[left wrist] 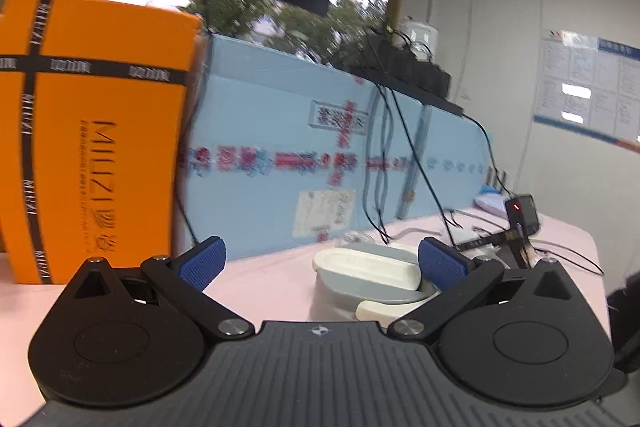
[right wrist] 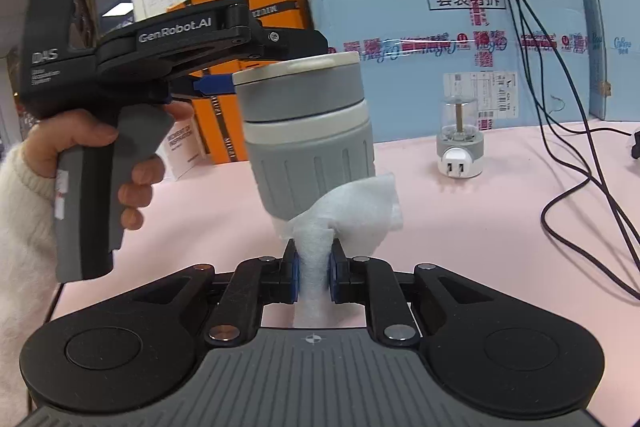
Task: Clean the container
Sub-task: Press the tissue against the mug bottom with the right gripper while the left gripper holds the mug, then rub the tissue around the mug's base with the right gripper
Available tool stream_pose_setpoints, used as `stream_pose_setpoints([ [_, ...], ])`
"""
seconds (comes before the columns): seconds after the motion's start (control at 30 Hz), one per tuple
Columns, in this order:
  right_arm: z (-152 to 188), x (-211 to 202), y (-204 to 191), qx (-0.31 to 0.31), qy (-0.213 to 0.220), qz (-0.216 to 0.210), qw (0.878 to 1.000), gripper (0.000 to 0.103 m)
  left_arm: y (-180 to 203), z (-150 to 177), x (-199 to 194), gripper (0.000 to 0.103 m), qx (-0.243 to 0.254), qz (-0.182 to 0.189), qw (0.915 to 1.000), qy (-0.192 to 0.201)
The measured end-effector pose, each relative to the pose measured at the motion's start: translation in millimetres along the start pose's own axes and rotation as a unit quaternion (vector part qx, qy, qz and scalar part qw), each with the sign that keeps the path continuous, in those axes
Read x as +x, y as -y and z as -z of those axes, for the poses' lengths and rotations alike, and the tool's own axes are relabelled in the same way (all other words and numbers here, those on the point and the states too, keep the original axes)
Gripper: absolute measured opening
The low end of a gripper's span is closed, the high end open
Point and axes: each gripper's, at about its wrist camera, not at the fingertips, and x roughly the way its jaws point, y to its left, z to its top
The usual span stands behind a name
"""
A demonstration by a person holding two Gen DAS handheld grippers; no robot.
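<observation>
Left gripper [left wrist: 322, 261] spread above container [right wrist: 306, 131]; right gripper [right wrist: 314, 273] clamps cloth [right wrist: 352, 211]. We keep cloth pressed on ribbed wall, stroke around.

Black tool [right wrist: 314, 277]; blue pads [right wrist: 295, 277]

Pink table [right wrist: 460, 227], small plug-in lamp [right wrist: 459, 139], black cables [right wrist: 580, 195], orange box [left wrist: 92, 131], blue boxes [right wrist: 440, 39]
</observation>
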Motion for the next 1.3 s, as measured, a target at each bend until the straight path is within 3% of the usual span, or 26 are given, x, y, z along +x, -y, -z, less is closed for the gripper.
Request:
stream_pose_setpoints([
  [0.13, 6, -12, -3, 0.0, -0.015, -0.017, 1.0, 0.013, -8, 11, -21, 0.103, -0.008, -0.029, 0.9984, 0.048],
  [0.37, 19, -6, -9, 0.003, -0.046, -0.006, 0.999, 0.013, -20, 27, -40, 0.103, -0.041, -0.083, 0.9926, 0.078],
  [0.57, 24, -11, -14, -0.007, -0.023, -0.001, 1.0, 0.014, -21, 37, -49, 0.103, -0.056, -0.132, 0.9848, 0.098],
  [0.73, 25, -13, -15, -0.019, -0.014, 0.014, 1.0, 0.014, -16, 42, -52, 0.103, -0.031, -0.15, 0.9828, 0.102],
  [0.93, 22, -16, -12, -0.02, -0.008, 0.02, 1.0, 0.014, -4, 42, -55, 0.103, 0.0, -0.146, 0.9831, 0.111],
  [1.1, 7, -23, -12, -0.022, 0.039, 0.023, 0.999, 0.014, 4, 42, -56, 0.103, 0.022, -0.14, 0.9829, 0.118],
  [1.3, -19, -26, -12, -0.009, 0.088, 0.015, 0.996, 0.014, 4, 38, -56, 0.103, 0.015, -0.121, 0.9843, 0.128],
])
